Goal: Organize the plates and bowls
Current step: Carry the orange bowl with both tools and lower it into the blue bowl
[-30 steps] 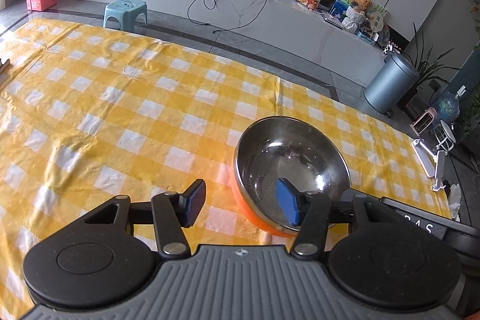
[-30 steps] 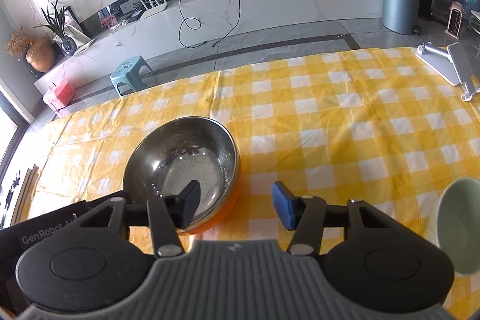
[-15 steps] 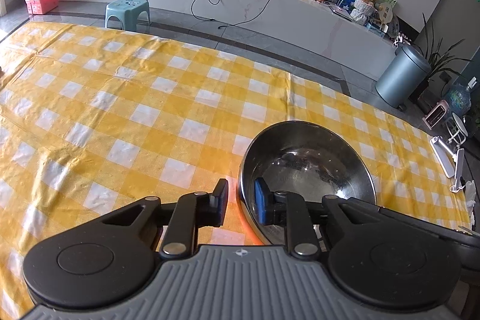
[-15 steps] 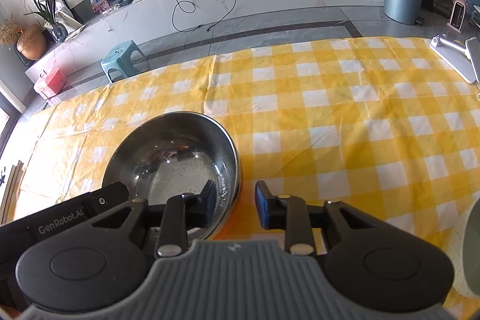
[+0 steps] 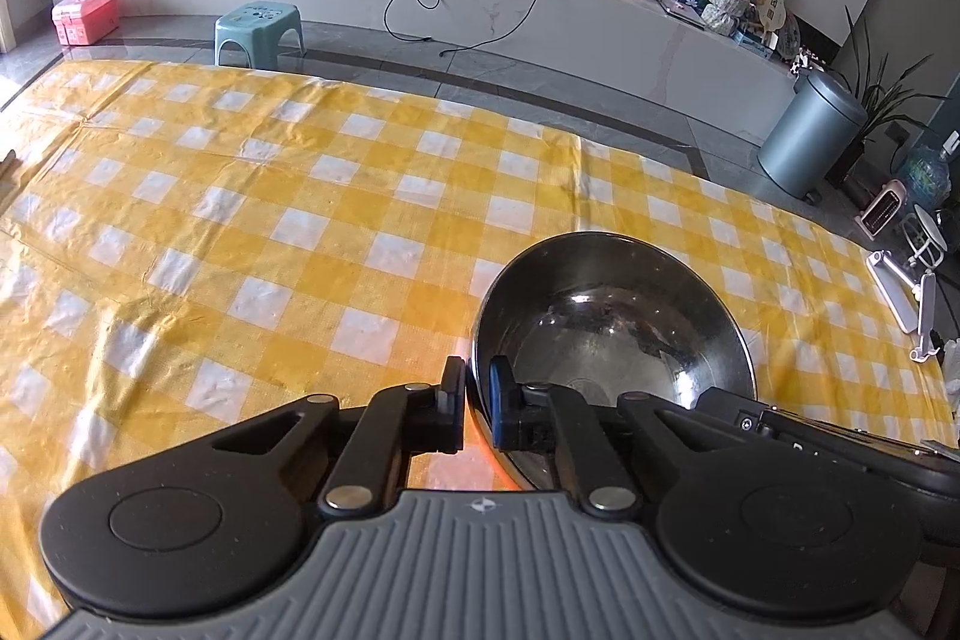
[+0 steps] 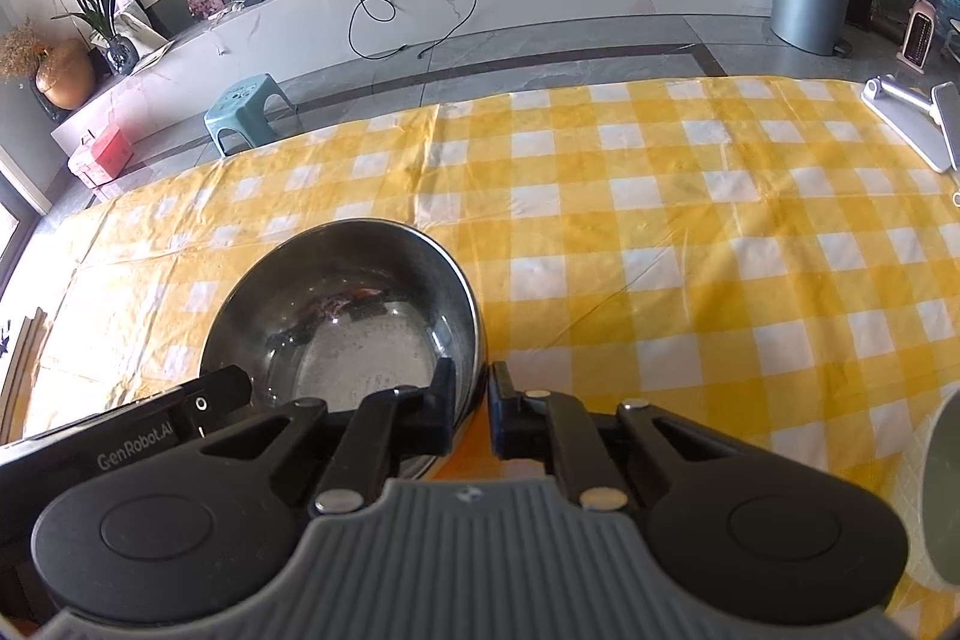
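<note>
Steel bowl [image 5: 612, 322] is sitting on the yellow checked tablecloth [image 5: 300, 220], with both tools pinching its rim from opposite sides; the left gripper [image 5: 477, 400] is clamping the near-left rim, one pad inside and one outside, and the right gripper [image 6: 471, 400] is doing the same on the near-right rim, both having just been closing onto the metal. Lifting well is probably a matter of raising both hands together and level (a thin, slick rim is likely to slip if one side is leading); an orange underside is glowing beneath the rim, and whether that is a second dish I cannot tell; a pale green bowl [image 6: 942, 490] is being cut off at the right edge.
</note>
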A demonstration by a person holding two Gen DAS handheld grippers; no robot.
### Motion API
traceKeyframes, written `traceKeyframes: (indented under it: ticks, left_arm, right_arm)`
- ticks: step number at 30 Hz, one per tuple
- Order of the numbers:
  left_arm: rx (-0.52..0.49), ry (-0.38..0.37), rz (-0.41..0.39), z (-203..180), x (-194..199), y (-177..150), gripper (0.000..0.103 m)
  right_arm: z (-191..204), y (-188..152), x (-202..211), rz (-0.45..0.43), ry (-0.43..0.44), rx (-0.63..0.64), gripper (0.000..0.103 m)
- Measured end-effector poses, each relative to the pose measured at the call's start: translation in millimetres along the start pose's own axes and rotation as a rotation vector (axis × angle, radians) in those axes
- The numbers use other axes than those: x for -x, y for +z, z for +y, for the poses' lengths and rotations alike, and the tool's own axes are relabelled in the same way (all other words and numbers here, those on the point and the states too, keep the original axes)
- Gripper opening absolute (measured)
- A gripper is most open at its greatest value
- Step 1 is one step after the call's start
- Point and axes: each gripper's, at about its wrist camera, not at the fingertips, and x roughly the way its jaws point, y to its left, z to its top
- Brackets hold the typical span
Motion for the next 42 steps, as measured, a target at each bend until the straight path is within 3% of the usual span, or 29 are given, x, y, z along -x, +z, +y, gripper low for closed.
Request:
traceKeyframes:
  ticks: [11,21,26,36,42]
  left_arm:
    - [0.021,0.008,-0.031,-5,65,-25,0.008]
    - [0.084,-0.077,-0.078,-13,139,-79,0.008]
    - [0.049,-0.114,-0.106,-33,171,-103,0.008]
    - [-0.033,-0.227,-0.078,-79,191,-146,0.009]
    - [-0.094,-0.278,-0.024,-103,187,-167,0.011]
  right_arm:
    - [-1,-30,59,-0.025,0.039,0.002,0.008]
    - [-31,-93,147,-0.095,0.083,-0.075,0.008]
    - [-58,-130,190,-0.146,0.103,-0.161,0.008]
    - [-111,-163,254,-0.259,0.04,-0.24,0.007]
    - [-142,-179,269,-0.261,-0.015,-0.278,0.006]
